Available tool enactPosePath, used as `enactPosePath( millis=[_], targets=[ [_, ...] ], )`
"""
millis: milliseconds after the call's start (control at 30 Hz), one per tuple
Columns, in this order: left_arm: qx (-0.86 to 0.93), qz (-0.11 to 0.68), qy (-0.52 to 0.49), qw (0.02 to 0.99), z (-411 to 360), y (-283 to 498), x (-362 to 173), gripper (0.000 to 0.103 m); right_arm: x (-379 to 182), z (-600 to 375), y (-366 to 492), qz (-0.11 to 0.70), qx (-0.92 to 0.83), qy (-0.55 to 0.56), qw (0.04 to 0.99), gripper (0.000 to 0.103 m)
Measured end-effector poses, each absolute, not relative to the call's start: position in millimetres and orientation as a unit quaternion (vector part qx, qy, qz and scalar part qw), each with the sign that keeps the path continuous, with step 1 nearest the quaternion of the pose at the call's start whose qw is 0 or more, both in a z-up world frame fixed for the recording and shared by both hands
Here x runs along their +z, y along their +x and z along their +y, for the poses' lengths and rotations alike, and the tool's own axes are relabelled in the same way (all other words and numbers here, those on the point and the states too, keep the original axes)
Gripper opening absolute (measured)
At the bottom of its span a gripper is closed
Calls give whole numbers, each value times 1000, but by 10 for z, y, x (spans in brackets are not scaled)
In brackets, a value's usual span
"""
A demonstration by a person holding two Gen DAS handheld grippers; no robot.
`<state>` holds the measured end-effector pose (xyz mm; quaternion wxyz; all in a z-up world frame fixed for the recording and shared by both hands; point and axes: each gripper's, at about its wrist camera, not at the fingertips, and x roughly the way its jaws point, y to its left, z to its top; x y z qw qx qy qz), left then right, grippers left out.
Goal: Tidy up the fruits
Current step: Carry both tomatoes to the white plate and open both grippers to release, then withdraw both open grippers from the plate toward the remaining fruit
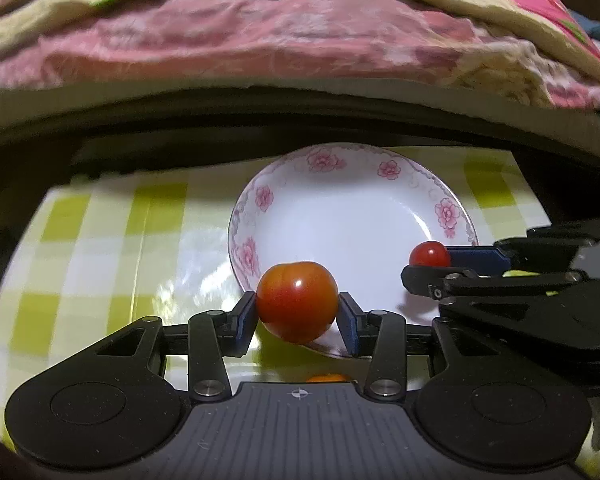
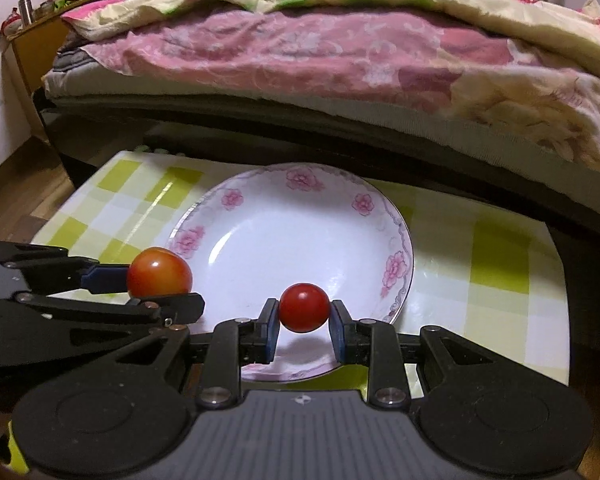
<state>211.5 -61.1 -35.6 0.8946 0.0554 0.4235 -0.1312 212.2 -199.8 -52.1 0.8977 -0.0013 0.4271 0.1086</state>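
A small table (image 2: pixel 500 280) under a green-and-white checked cloth fills the middle of both views, its far edge running just under the dark side of a bed (image 2: pixel 340 80) heaped with pink and cream quilts. The flowered white plate (image 2: pixel 396 264) sits near that far edge — bare cloth lies open to its left and right.

In the lower centre of the left wrist view, the left gripper (image 1: pixel 298 314) pinches a larger orange-red tomato (image 1: pixel 298 300) between its blue pads, over the plate's near rim. The right gripper (image 2: pixel 304 318) is closed narrowly on a small red cherry tomato (image 2: pixel 304 307), above the plate's near part. A blurred orange shape (image 1: pixel 327 378) below the left gripper may be another fruit.
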Motion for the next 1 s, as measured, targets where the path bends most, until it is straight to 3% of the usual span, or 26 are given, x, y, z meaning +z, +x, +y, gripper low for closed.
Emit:
enactPosePath(
  millis=[1000],
  targets=[
    [-119, 405, 36, 906, -528, 2094, -208, 57, -424, -2075, 2210, 407, 99, 15, 908, 38]
  ],
)
